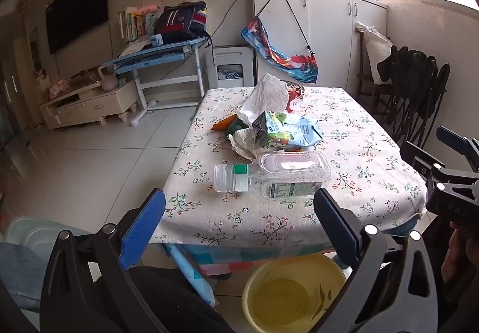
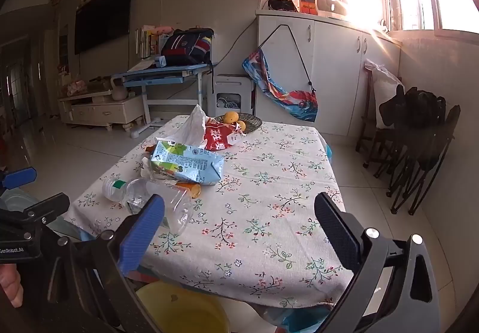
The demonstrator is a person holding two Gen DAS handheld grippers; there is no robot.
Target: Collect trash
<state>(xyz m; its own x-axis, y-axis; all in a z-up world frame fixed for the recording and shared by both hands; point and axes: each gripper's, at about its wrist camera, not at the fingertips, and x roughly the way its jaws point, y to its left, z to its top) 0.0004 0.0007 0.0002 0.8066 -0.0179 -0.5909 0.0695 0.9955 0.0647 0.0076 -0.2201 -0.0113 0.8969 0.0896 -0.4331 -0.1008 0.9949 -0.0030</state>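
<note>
Left wrist view, left to right: left gripper [image 1: 239, 210] jaws spread wide, nothing between them, hovering off the near edge of the table [image 1: 374, 159]. Clear plastic bottle [image 1: 269, 177] lies on its side near that edge, cap end to the left. Just behind it a trash pile: crumpled tissue [image 1: 266, 96], crushed milk carton [image 1: 284, 131]. Yellow basin [image 1: 295, 294] on the floor below the table. Right wrist view: right gripper [image 2: 239, 222] also wide open and empty, over bare floral cloth right of the bottle. Red snack bag [image 2: 221, 137] sits behind the carton, touching a fruit plate [image 2: 251, 122].
</note>
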